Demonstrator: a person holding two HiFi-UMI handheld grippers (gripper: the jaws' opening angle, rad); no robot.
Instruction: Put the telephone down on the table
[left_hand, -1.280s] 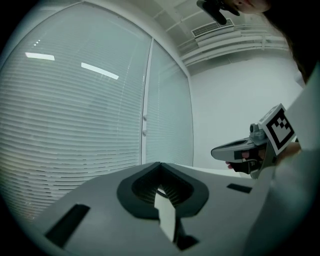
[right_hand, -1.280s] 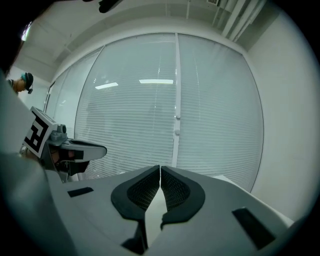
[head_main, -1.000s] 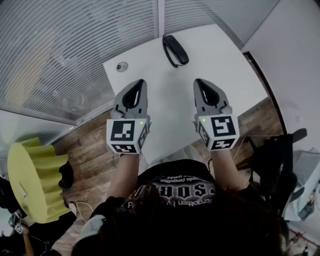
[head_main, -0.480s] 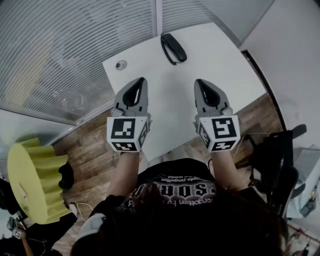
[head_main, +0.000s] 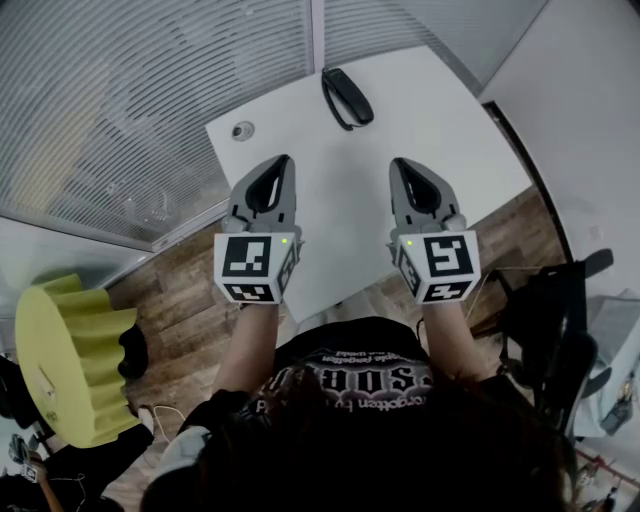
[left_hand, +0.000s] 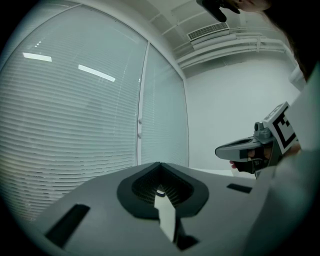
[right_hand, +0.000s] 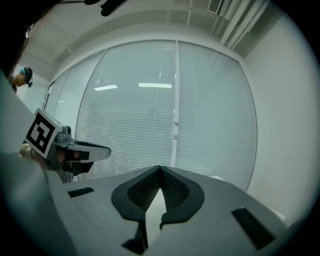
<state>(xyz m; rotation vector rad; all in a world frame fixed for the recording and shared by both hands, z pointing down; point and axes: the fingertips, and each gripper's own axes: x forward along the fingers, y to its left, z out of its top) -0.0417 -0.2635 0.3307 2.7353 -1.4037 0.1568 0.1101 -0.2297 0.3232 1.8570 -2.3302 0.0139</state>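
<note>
A black telephone (head_main: 347, 96) with its cord lies at the far edge of the white table (head_main: 350, 200), near the blinds. My left gripper (head_main: 276, 165) hovers over the table's near left part, jaws shut and empty. My right gripper (head_main: 404, 166) hovers level with it to the right, also shut with nothing held. Both point toward the telephone and are well short of it. In the left gripper view the jaws (left_hand: 160, 167) meet at the tips and the right gripper (left_hand: 240, 150) shows at the right. In the right gripper view the jaws (right_hand: 160, 172) are closed too.
A small round grommet (head_main: 243, 131) sits in the table's far left corner. Window blinds (head_main: 150, 90) run behind the table. A yellow ridged stool (head_main: 70, 355) stands on the wooden floor at left. A black chair (head_main: 545, 330) is at right.
The view shifted slightly between the earliest frame and now. Both grippers hold the same place and stay shut.
</note>
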